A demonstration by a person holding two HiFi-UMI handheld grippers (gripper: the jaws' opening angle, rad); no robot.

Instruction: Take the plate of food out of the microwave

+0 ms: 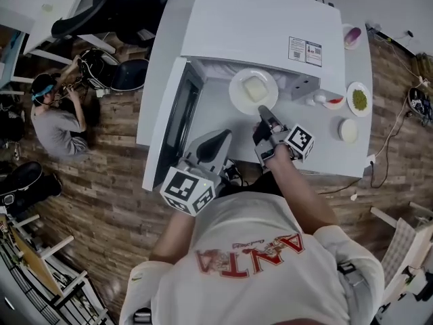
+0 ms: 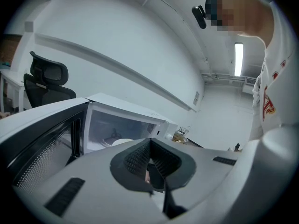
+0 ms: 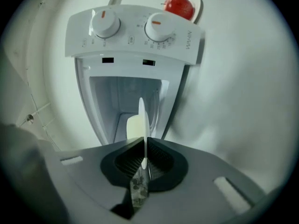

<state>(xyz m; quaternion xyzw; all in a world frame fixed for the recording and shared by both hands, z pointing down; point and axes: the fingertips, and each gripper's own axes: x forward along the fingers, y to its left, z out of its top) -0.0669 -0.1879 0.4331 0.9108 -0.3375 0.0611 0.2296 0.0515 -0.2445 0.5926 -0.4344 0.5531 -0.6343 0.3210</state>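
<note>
The left gripper [image 1: 220, 138] hangs close in front of the person, by the edge of the open microwave door [image 1: 170, 124]. Its jaws are together with nothing between them, and its own view looks past the door into the lit oven.

Just beyond, the right gripper [image 1: 265, 112] reaches forward over the table [image 1: 318, 151]. Its jaws are closed tight on the near rim of the plate [image 1: 241, 99]. In the right gripper view the plate shows edge-on, running up from between the pads [image 3: 154, 164].

The plate carries a pale block of food [image 1: 254, 88]. It sits level, out in front of the microwave's [image 1: 264, 26] opening and not inside it. The empty cavity stands open behind it, under two round knobs [image 3: 103, 22].

Farther right on the table stand small dishes, one holding green food [image 1: 358, 100].
</note>
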